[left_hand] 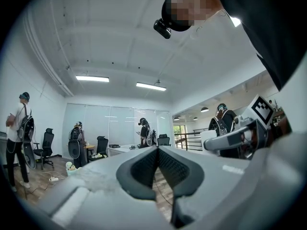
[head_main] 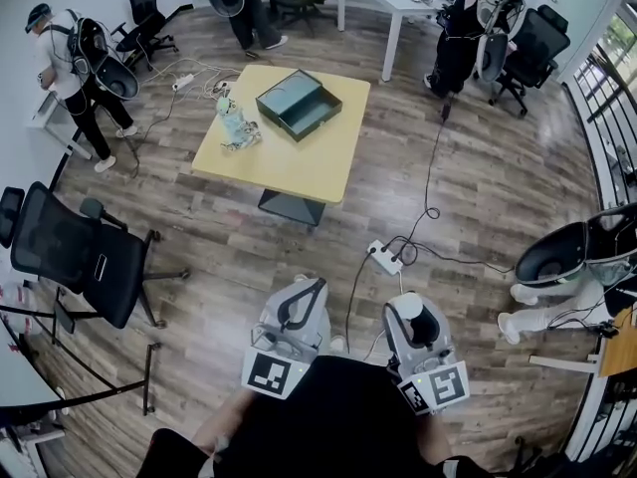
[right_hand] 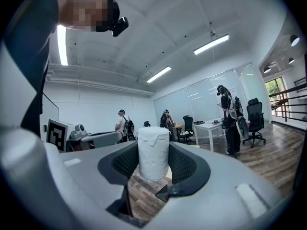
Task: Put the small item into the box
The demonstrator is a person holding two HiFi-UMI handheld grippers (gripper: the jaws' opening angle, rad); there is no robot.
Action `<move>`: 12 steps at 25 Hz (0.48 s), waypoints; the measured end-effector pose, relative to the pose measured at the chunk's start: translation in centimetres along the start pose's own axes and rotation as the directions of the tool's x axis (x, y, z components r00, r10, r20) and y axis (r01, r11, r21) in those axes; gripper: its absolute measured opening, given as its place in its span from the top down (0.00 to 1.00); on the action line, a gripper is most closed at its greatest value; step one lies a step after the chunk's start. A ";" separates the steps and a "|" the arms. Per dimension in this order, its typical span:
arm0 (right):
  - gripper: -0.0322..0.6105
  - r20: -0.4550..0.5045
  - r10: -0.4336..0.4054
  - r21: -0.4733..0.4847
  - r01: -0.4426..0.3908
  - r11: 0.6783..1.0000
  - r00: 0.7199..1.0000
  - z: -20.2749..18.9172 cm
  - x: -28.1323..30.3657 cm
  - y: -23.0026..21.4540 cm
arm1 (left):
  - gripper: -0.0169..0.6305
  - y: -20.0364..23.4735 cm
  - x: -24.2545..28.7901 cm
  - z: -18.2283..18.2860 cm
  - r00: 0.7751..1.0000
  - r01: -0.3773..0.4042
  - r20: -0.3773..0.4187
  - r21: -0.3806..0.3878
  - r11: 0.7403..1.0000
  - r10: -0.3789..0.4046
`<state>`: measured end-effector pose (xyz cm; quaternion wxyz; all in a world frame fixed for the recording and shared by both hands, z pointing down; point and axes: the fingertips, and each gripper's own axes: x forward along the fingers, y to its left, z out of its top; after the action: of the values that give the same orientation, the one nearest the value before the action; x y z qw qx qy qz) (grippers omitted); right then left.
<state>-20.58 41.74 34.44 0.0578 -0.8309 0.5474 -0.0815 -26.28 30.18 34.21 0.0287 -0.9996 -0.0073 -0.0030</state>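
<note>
Our right gripper (right_hand: 154, 170) is clenched on the small white roll (right_hand: 153, 147), which stands upright between its pads. Our left gripper (left_hand: 157, 166) is closed and empty. The dark box (head_main: 299, 104) sits on the yellow tabletop (head_main: 299, 172) at twelve o'clock, well apart from us.

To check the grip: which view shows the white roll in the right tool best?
The right gripper view: the white roll stands upright, clamped between the right tool's pads. The head view shows only its top from above; the left gripper view does not show it clearly.
</note>
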 end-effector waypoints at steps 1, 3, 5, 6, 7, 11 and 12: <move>0.67 -0.004 -0.007 0.009 0.007 1.000 1.000 0.0 0.5 -0.6 | 0.97 0.5 0.7 -0.3 1.000 -0.001 -0.005 -0.010 1.000 0.001; 0.66 -0.013 -0.014 0.032 0.015 0.999 1.000 -0.2 1.7 -1.7 | 0.97 1.7 2.1 -1.0 1.000 -0.007 -0.018 -0.034 0.999 0.007; 0.66 -0.028 -0.017 0.044 0.019 0.999 0.999 -0.6 3.3 -2.8 | 0.97 3.0 3.7 -1.7 0.999 -0.016 -0.030 -0.060 0.998 0.014; 0.66 -0.039 -0.021 0.045 0.023 0.999 0.999 -0.7 4.2 -3.4 | 0.97 3.6 4.5 -2.0 0.999 -0.017 -0.032 -0.064 0.998 0.015; 0.66 -0.049 -0.026 0.047 0.029 0.998 0.998 -0.9 5.0 -3.9 | 0.97 4.3 5.2 -2.1 1.000 -0.012 -0.028 -0.055 0.998 0.010; 0.67 -0.063 -0.037 0.065 0.041 0.997 0.997 -0.6 9.1 -5.6 | 0.97 7.4 8.8 -1.4 1.000 0.018 0.006 0.001 1.000 -0.018; 0.66 -0.065 -0.038 0.063 0.042 0.997 0.997 -0.4 10.3 -6.0 | 0.97 8.3 9.7 -1.4 1.000 0.019 0.007 -0.006 1.000 -0.019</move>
<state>-11.29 34.64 36.68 0.0656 -0.8364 0.5292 -0.1267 -16.46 21.93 35.18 0.0257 -0.9995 -0.0169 0.0003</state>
